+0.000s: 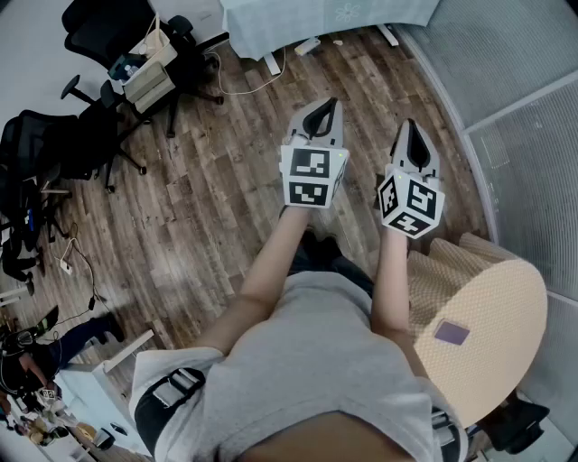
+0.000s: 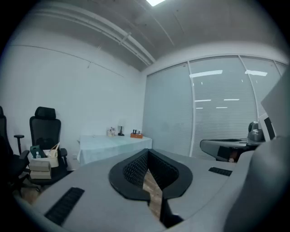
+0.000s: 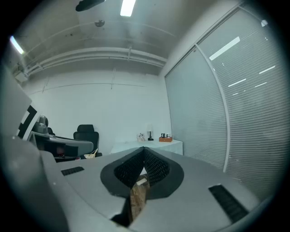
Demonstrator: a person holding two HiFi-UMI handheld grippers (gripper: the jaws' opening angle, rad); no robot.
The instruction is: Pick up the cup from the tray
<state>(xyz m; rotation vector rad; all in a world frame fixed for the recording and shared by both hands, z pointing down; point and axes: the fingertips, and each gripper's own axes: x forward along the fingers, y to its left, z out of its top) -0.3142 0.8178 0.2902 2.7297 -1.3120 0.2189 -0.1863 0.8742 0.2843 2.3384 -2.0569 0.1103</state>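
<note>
No cup or tray can be made out for certain in any view. A table with a pale blue cloth (image 1: 316, 18) stands far ahead, and small items sit on it, among them a low brown box (image 2: 136, 134) (image 3: 166, 139). I hold both grippers out at chest height over the wooden floor (image 1: 208, 207). My left gripper (image 1: 325, 106) (image 2: 147, 153) is shut with nothing between its jaws. My right gripper (image 1: 411, 126) (image 3: 144, 149) is shut too, and empty. They point forward side by side, a hand's width apart.
Black office chairs (image 1: 99, 36) and a stack of boxes (image 1: 144, 72) stand at the left, with cables on the floor (image 1: 77, 257). A round beige seat (image 1: 488, 325) with a purple card (image 1: 452, 333) is close on my right. A glass wall with blinds (image 1: 524, 90) runs along the right.
</note>
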